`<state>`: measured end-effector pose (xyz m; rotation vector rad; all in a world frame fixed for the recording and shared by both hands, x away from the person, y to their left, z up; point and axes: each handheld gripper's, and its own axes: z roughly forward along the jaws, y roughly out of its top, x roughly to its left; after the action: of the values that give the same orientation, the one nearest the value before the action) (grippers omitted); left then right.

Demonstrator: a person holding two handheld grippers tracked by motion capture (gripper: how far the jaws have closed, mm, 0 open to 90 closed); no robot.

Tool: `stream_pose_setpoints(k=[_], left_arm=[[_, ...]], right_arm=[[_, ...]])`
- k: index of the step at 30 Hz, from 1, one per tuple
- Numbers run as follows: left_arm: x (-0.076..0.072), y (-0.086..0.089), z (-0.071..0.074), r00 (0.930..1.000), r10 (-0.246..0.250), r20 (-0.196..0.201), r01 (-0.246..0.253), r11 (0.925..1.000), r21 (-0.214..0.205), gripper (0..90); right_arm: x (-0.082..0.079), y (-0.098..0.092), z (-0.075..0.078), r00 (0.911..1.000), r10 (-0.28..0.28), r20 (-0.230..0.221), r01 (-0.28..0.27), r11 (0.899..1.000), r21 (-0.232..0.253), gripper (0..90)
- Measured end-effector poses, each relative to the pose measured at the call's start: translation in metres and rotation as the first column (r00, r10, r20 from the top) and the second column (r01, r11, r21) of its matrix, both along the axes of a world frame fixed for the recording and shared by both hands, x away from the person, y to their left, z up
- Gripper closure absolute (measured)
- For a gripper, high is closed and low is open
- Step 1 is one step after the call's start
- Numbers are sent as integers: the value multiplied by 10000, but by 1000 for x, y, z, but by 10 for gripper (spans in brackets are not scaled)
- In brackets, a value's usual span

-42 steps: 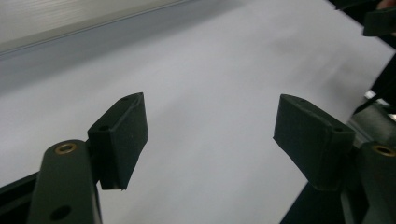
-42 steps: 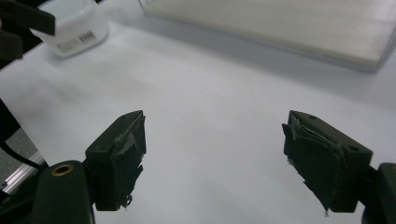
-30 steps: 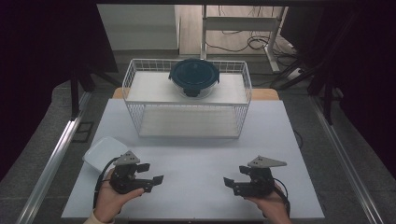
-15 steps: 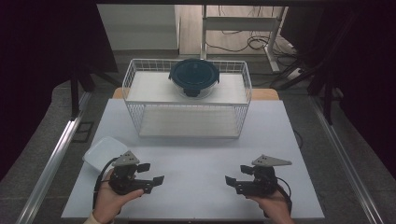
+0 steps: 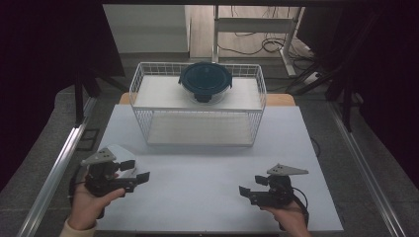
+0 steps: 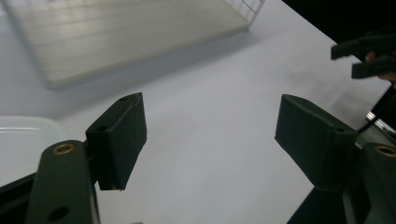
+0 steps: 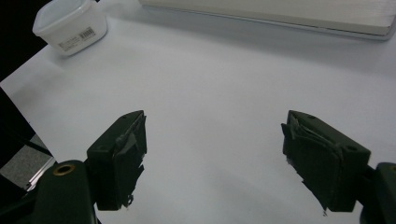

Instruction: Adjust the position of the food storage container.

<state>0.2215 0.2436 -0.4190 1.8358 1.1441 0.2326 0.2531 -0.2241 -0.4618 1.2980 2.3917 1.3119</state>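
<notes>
My left gripper (image 5: pixel 136 170) hovers at the table's front left, open, with nothing between its fingers. In the left gripper view its jaws (image 6: pixel 210 135) stand wide over bare white tabletop. A white lidded plastic box (image 5: pixel 116 151) sits just behind it, partly covered by the gripper. It also lies at the left edge of that view as the box (image 6: pixel 21 137). My right gripper (image 5: pixel 251 185) rests low at the front right, open and empty (image 7: pixel 212 154). The white box (image 7: pixel 70 23) with a barcode label lies far off at its upper left.
A white wire rack (image 5: pixel 197 114) stands at the back centre of the white table (image 5: pixel 207 168). A round glass container with a dark blue lid (image 5: pixel 205 80) sits on its top shelf. The rack's pale lower board (image 6: pixel 116 37) lies ahead of my left gripper.
My left gripper has risen and shifted left and away from the person, now overlapping the white box. The right gripper has stayed where it was.
</notes>
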Motion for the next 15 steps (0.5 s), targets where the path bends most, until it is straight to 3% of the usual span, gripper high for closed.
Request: stream_pose_setpoints(k=[10, 15], left_arm=[[-5, 41, -9, 9924, 1158, -422, -1141, 9926, 414, 259], [-12, 59, -15, 9907, 1231, -584, -1215, 9921, 302, 313]], right_arm=[[1, -5, 0, 10000, -79, 20, 79, 10000, -35, 218], [2, -5, -2, 9999, -135, 23, 135, 9999, -103, 218]])
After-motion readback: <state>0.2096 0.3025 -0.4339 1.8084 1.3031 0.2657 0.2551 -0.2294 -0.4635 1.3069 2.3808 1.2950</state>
